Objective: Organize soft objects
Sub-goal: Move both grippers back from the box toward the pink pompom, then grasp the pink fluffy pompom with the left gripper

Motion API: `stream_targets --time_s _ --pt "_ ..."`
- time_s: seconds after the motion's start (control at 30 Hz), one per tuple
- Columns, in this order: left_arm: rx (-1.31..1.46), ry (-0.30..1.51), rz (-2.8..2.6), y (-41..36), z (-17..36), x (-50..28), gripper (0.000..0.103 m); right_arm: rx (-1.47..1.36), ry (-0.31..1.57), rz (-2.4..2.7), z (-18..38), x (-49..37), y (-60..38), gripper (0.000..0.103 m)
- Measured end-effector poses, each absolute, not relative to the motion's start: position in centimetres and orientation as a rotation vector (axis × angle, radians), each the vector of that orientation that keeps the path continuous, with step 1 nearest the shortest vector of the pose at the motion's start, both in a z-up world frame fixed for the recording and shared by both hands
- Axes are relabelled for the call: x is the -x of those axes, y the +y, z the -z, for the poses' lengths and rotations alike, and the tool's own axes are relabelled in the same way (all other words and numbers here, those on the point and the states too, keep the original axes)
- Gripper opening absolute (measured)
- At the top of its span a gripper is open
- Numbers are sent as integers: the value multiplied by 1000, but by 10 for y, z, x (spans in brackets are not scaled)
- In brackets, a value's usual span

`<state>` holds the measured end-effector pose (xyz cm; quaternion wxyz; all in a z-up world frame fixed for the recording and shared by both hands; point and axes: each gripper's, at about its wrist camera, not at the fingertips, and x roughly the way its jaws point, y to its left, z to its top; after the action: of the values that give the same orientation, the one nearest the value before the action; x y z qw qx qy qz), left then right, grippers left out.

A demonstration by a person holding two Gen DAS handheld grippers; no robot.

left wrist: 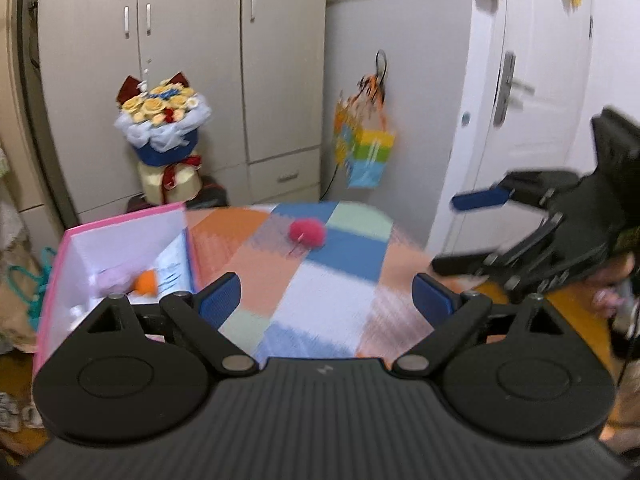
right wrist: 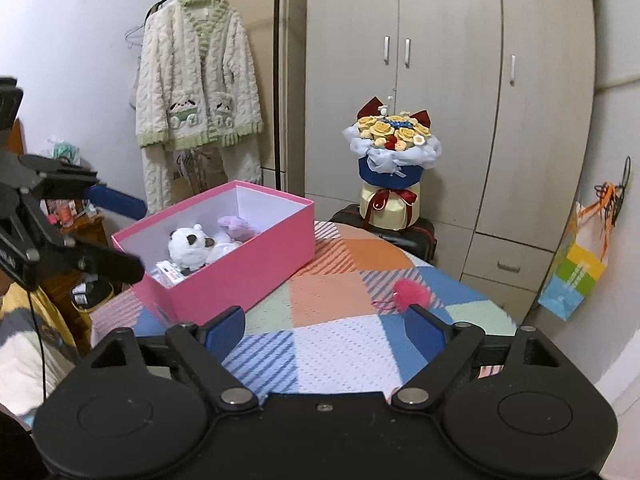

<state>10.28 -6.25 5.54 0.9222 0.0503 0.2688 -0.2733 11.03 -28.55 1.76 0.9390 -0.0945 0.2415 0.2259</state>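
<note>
A pink open box (right wrist: pixel 244 256) stands on the patchwork table cover (right wrist: pixel 332 344); it holds a white panda plush (right wrist: pixel 188 246), a lilac plush (right wrist: pixel 236 226) and an orange soft ball (left wrist: pixel 146 282). A pink fluffy pompom (right wrist: pixel 412 292) (left wrist: pixel 308 232) lies alone on the cover, to the right of the box. My left gripper (left wrist: pixel 326 300) hovers open over the cover beside the box (left wrist: pixel 120 248), nothing between its fingers. My right gripper (right wrist: pixel 326 330) is open and empty too, with the pompom just beyond its right fingertip. Each gripper shows in the other's view, left gripper (right wrist: pixel 112 236) and right gripper (left wrist: pixel 460 232).
A flower bouquet (right wrist: pixel 394 160) stands on a dark case behind the table. A wardrobe (right wrist: pixel 440 80) fills the back wall, a fleece robe (right wrist: pixel 196 80) hangs at the left, and a colourful paper bag (left wrist: pixel 362 148) hangs from a wall hook. A white door (left wrist: pixel 528 80) is at the right.
</note>
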Motion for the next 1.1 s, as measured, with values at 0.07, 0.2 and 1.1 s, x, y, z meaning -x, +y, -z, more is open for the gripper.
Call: stream_targets --time_s 0.07,0.2,1.1 --pt "-82 541 567 -73 -52 -112 93 216 476 -470 -11 -119 -289 90" --pt "-53 554 568 -97 -36 -139 91 203 463 -475 11 -144 -298 90" --pt "167 741 382 -191 100 -366 71 172 597 -629 125 -357 -332 88"
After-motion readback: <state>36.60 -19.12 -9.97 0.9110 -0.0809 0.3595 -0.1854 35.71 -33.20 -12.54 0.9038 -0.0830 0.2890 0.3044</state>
